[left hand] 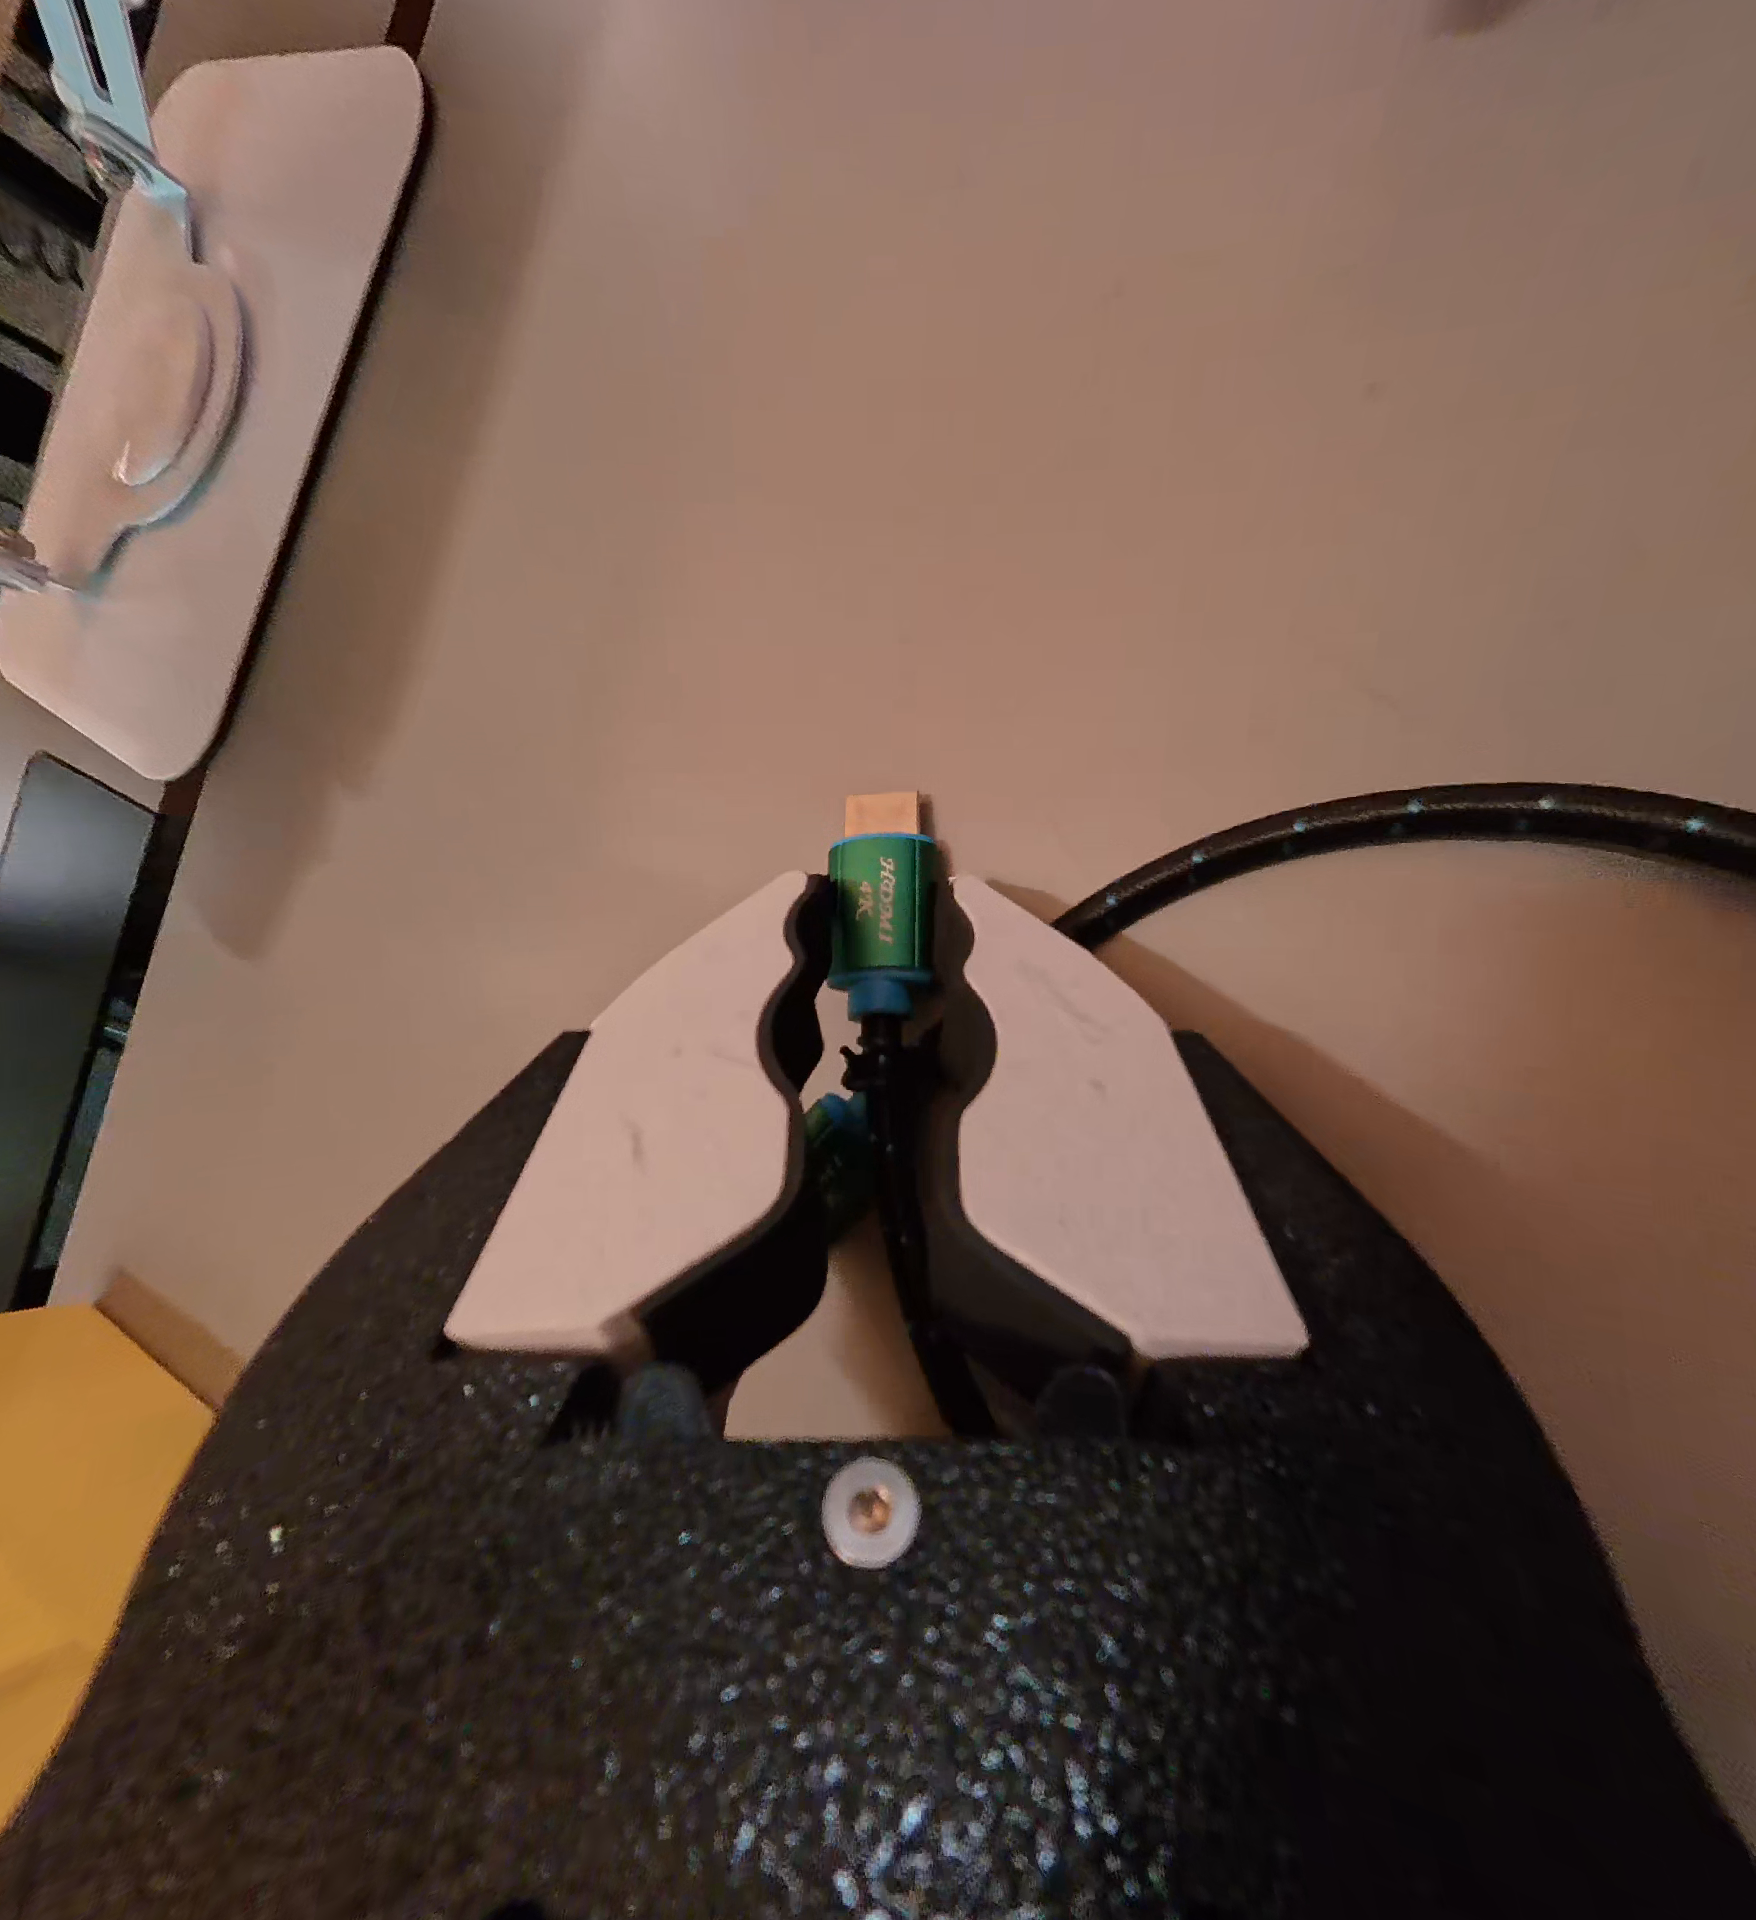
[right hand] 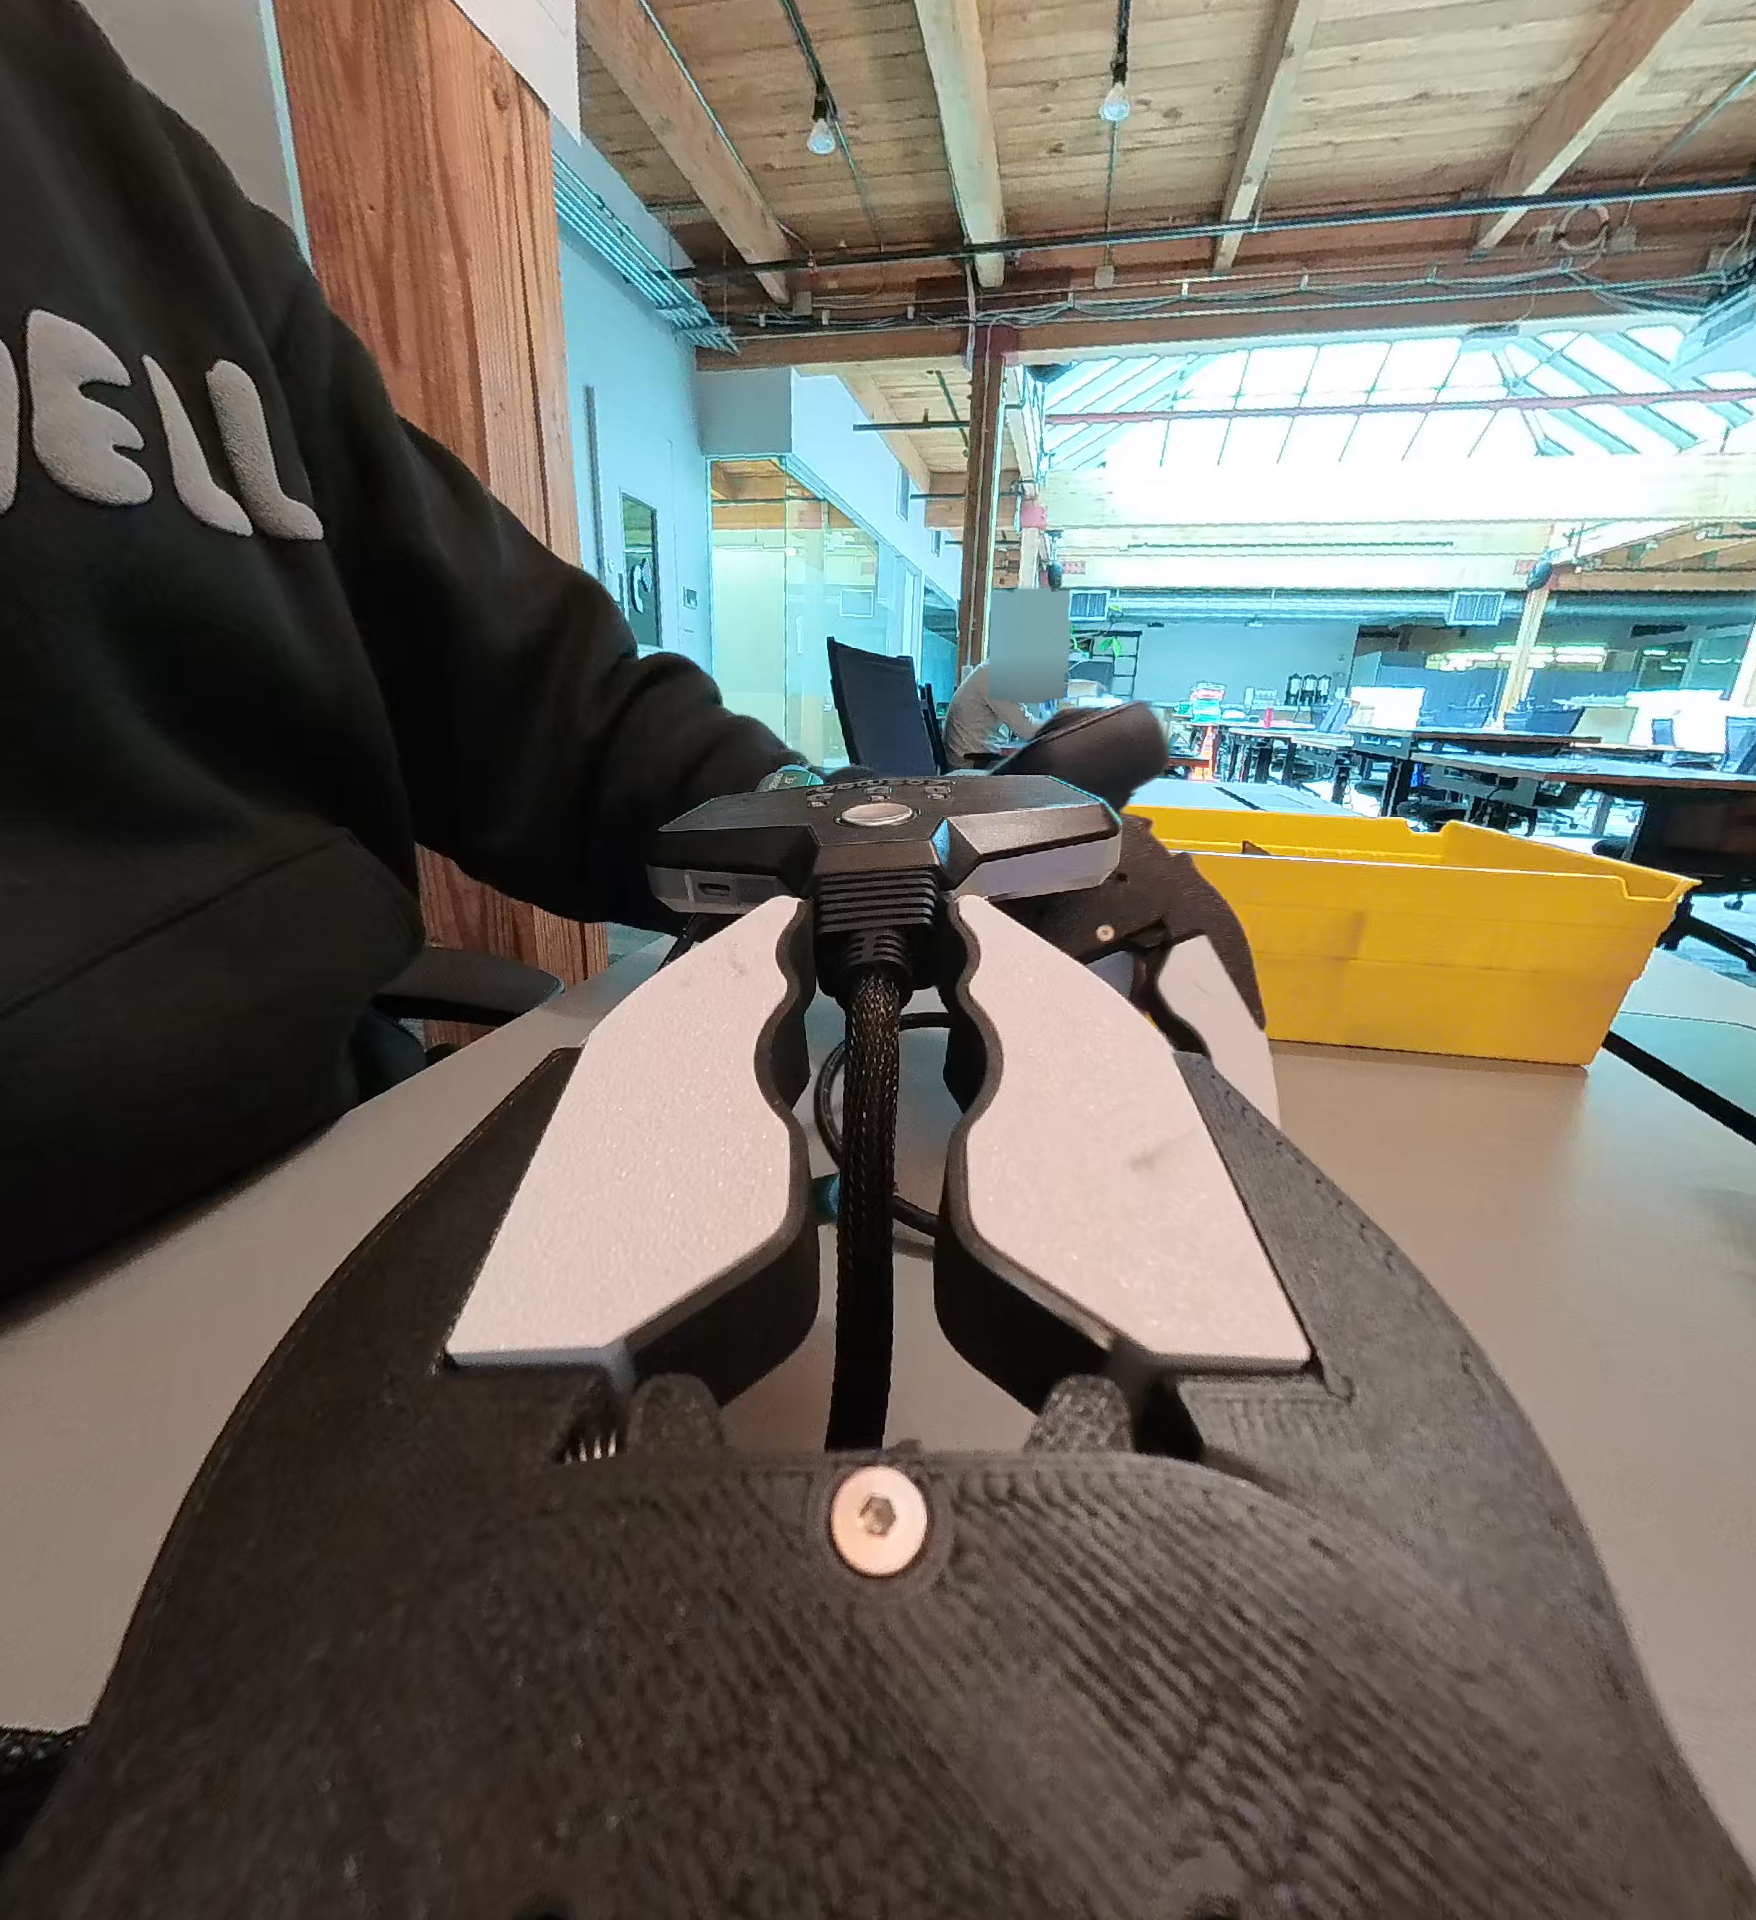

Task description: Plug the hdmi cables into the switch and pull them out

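In the left wrist view my left gripper looks down at the table and is shut on a green HDMI plug whose metal tip points forward, free of any socket. A second green plug shows deeper between the fingers. A black braided cable arcs to the right. In the right wrist view my right gripper is shut on the ribbed cable neck of the black switch and holds it above the table. The left gripper shows partly behind the switch.
A yellow bin stands on the grey table to the right; its corner shows in the left wrist view. A flat stand base lies at the far left. A person's black sleeve reaches in behind the switch.
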`<state>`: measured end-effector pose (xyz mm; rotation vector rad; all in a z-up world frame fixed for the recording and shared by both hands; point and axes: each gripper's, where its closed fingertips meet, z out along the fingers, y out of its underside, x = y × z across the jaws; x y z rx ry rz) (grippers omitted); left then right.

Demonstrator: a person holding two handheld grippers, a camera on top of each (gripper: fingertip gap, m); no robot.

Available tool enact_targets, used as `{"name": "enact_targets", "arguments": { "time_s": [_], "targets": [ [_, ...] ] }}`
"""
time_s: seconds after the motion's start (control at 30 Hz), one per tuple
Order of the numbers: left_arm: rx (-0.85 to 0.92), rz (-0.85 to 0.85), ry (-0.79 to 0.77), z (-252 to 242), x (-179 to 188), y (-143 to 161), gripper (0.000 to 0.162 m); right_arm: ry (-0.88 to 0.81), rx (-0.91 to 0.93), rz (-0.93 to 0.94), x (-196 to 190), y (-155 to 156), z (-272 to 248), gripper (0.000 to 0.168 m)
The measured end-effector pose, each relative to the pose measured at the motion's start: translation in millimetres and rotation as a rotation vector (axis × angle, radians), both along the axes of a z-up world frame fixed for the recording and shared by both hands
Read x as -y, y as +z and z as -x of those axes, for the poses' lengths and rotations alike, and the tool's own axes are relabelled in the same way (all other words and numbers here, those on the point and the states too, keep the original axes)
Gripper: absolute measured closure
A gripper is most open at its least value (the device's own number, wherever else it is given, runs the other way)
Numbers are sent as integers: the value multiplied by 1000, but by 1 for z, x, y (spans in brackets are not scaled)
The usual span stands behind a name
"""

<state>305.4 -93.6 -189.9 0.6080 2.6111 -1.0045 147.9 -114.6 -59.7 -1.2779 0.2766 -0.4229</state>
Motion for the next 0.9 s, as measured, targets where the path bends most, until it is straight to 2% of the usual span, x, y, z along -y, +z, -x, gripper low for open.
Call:
{"name": "enact_targets", "arguments": {
  "time_s": [0.23,0.27,0.33,0.4,0.47,0.57,0.67,0.73,0.8,0.87,0.9],
  "targets": [
    [-104,-59,111,-8,-1,4,143,-3,-2,-5,1,0,0,146],
    [-122,-47,108,-9,0,12,162,-3,-2,-6,1,0,0,146],
    [-185,-41,110,-9,2,36,162,-3,-1,-7,1,1,0,146],
    [-229,-132,60,-1,-5,50,162,4,-4,-10,1,1,0,146],
    [-241,-194,68,-1,-9,49,162,4,-2,-18,2,1,0,146],
    [-353,-204,52,11,-11,43,162,3,-1,-20,3,2,0,146],
    [-317,-127,141,-6,-6,43,151,1,-2,-16,2,1,0,146],
    [-239,-128,253,-31,-2,40,136,3,-3,-17,2,1,0,146],
    [-141,-141,370,-62,5,38,131,6,-9,-19,2,1,-1,146],
    [-117,-133,496,-88,16,35,118,9,-15,-19,2,1,-1,146],
    [-133,-135,552,-97,21,31,117,8,-13,-19,2,1,-1,146]
  ]
}}
